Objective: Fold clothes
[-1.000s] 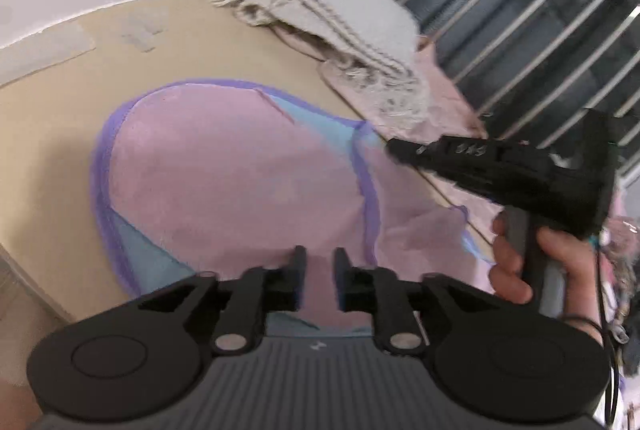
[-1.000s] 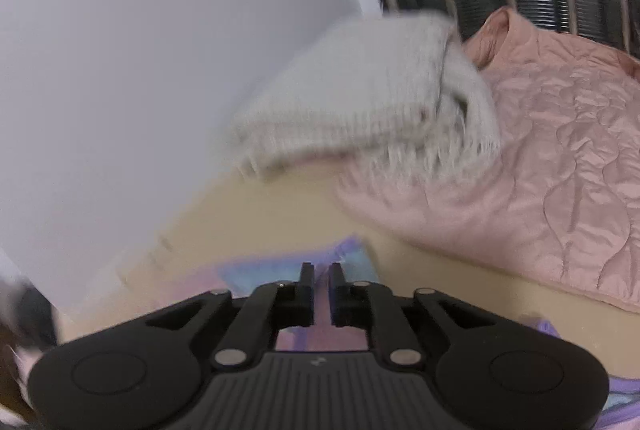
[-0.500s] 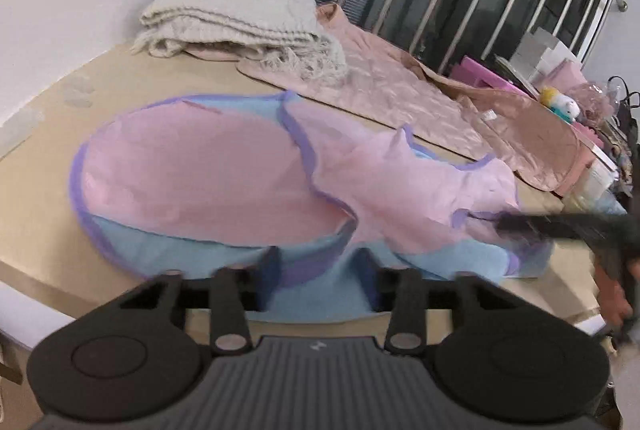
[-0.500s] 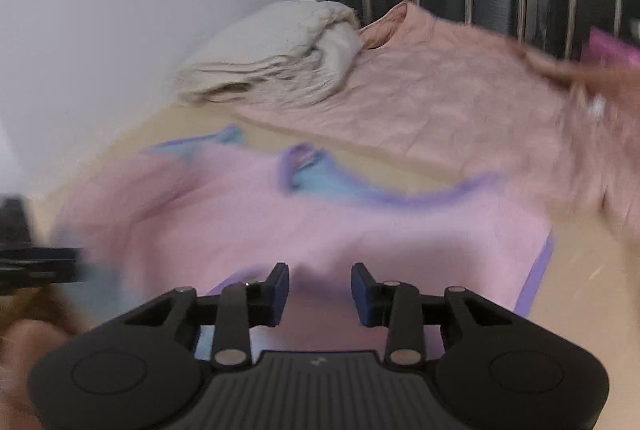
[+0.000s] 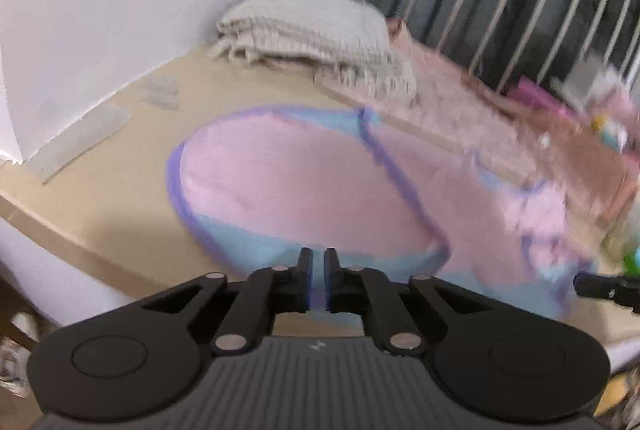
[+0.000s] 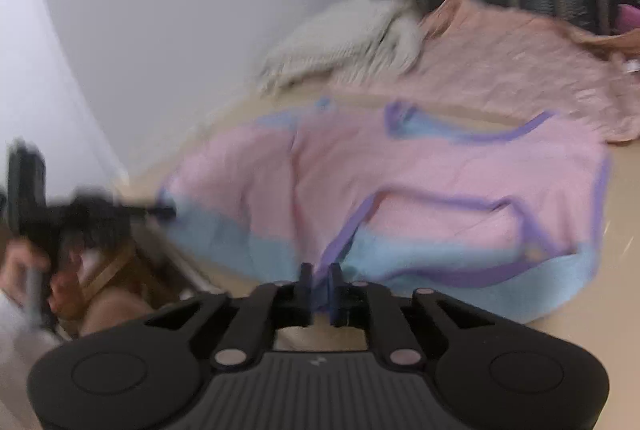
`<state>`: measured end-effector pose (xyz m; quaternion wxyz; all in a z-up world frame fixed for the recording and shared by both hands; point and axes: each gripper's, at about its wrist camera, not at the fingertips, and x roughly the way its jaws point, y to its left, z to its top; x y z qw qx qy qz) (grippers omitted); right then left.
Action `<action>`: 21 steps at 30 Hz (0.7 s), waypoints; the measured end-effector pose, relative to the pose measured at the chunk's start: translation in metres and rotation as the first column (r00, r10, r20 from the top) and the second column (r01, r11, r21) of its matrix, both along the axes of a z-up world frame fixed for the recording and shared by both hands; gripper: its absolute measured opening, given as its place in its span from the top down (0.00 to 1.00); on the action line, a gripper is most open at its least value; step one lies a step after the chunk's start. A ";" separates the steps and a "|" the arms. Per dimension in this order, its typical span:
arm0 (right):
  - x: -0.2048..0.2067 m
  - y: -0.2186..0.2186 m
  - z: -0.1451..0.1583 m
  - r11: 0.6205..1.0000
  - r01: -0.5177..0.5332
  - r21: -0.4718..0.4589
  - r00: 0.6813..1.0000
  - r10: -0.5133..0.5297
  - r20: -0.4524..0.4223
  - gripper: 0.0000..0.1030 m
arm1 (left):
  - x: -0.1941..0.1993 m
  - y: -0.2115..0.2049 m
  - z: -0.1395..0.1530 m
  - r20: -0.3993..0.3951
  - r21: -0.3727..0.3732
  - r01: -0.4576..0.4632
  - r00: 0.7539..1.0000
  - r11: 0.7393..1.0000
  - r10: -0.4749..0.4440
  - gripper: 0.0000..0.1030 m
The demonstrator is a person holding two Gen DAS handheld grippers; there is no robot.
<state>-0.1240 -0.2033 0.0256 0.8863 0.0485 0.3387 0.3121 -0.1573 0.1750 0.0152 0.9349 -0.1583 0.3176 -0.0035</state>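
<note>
Pink fabric with blue panels and purple trim makes up the garment [image 5: 304,169], which lies spread on the beige table [image 5: 120,165]. Its long axis runs left to right across both wrist views, parallel to the near table edge. One blue hem lies along that near edge, directly ahead of both tools.

Left gripper [image 5: 318,270]: the jaws stand nearly together, with a narrow gap. Blue hem and a strip of purple trim show through that gap. Whether cloth is actually pinched cannot be told, because the view is blurred. This gripper sits at the left, rounded end of the garment.

Right gripper [image 6: 319,284]: the jaws likewise stand close, with purple and blue cloth visible between them. A grip on the hem appears likely, but contact cannot be confirmed. This gripper sits near the middle of the hem, where a purple seam runs down to the edge.

A folded cream knit [image 5: 312,29] and a quilted pink cover [image 6: 520,69] lie at the far side of the table, well apart from the near hem.

Judgement: the step in hand is seizing the near hem at two points. The garment body lies forward of both grippers, so the coming fold probably carries the hem away from the operator, across the short axis. Each gripper is nearest its own end; no crossing should be required.
</note>
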 end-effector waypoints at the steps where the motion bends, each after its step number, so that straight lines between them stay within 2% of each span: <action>1: 0.002 -0.006 0.002 0.998 0.059 -0.008 0.998 -0.058 0.021 0.72 | 0.004 -0.003 0.003 0.009 0.002 0.011 1.000 1.000 -0.011 0.81; 3: 0.011 -0.006 -0.004 0.974 0.194 -0.121 0.980 -0.186 0.071 0.70 | 0.017 -0.010 0.003 -0.003 0.032 0.014 1.000 0.999 -0.014 0.74; 4: 0.014 -0.003 -0.010 0.956 0.226 -0.187 0.973 -0.212 0.093 0.71 | 0.023 -0.014 0.002 -0.013 0.053 0.012 1.000 0.999 -0.011 0.74; 5: 0.015 0.001 -0.016 0.936 0.243 -0.254 0.969 -0.221 0.112 0.82 | 0.029 -0.018 -0.001 -0.033 0.082 0.009 0.999 0.997 -0.007 0.74; 6: 0.012 0.002 -0.020 0.925 0.249 -0.286 0.966 -0.217 0.141 0.87 | 0.030 -0.020 -0.003 -0.036 0.110 0.000 0.999 0.994 0.004 0.75; 9: -0.007 -0.007 -0.020 0.895 0.290 -0.340 0.955 -0.246 0.166 0.91 | 0.030 -0.025 -0.006 -0.035 0.162 -0.006 0.999 0.987 0.012 0.76; 11: -0.017 -0.020 -0.019 0.856 0.345 -0.384 0.937 -0.296 0.184 0.92 | 0.030 -0.028 -0.006 -0.032 0.168 0.001 0.999 0.986 0.005 0.75; 13: -0.025 -0.027 -0.015 0.839 0.346 -0.419 0.938 -0.301 0.172 0.91 | 0.033 -0.031 -0.005 -0.045 0.157 0.031 0.999 0.987 -0.024 0.75; 14: -0.026 -0.029 -0.010 0.850 0.334 -0.408 0.943 -0.301 0.144 0.87 | 0.036 -0.031 -0.004 -0.056 0.146 0.039 0.998 0.989 -0.031 0.75; 16: -0.027 -0.038 0.005 0.893 0.314 -0.323 0.949 -0.289 0.123 0.81 | 0.044 -0.029 0.003 -0.067 0.109 0.056 0.997 0.992 -0.049 0.74; 17: -0.022 -0.037 0.014 0.913 0.297 -0.281 0.953 -0.267 0.141 0.70 | 0.052 -0.026 0.010 -0.064 0.077 0.056 0.997 0.995 -0.051 0.74; 18: -0.016 -0.035 0.022 0.931 0.275 -0.241 0.957 -0.240 0.164 0.63 | 0.064 -0.024 0.017 -0.070 0.039 0.066 0.996 0.997 -0.063 0.70; 19: -0.004 -0.031 0.029 0.952 0.232 -0.200 0.964 -0.199 0.175 0.63 | 0.076 -0.022 0.024 -0.077 0.000 0.075 0.994 0.997 -0.075 0.64; 21: 0.040 -0.020 0.033 0.981 0.158 -0.111 0.982 -0.144 0.121 0.63 | 0.110 -0.018 0.035 -0.104 -0.109 0.087 0.990 0.990 -0.099 0.62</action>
